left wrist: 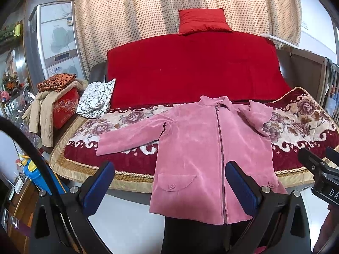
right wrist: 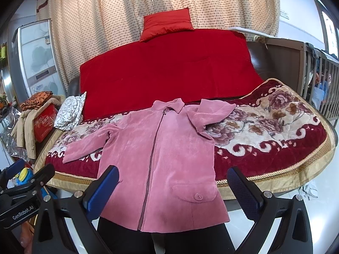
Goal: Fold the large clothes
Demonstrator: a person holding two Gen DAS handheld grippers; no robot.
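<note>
A pink corduroy jacket [left wrist: 190, 148] lies face up, zipped, on a floral blanket [left wrist: 307, 122] on a sofa; its hem hangs over the front edge. Its left sleeve is spread out to the left; its right sleeve [left wrist: 257, 114] is folded in over the shoulder. The jacket also shows in the right wrist view [right wrist: 161, 158]. My left gripper [left wrist: 169, 186] is open and empty, held in front of the hem. My right gripper [right wrist: 172, 190] is open and empty, also in front of the hem.
A red quilt [left wrist: 195, 72] and red pillow [left wrist: 203, 22] lie behind the jacket. A white patterned cloth [left wrist: 96, 99] sits at the left. A red box [left wrist: 64, 108] with piled clothes stands beside the sofa. A wooden crib [right wrist: 313, 67] is at the right.
</note>
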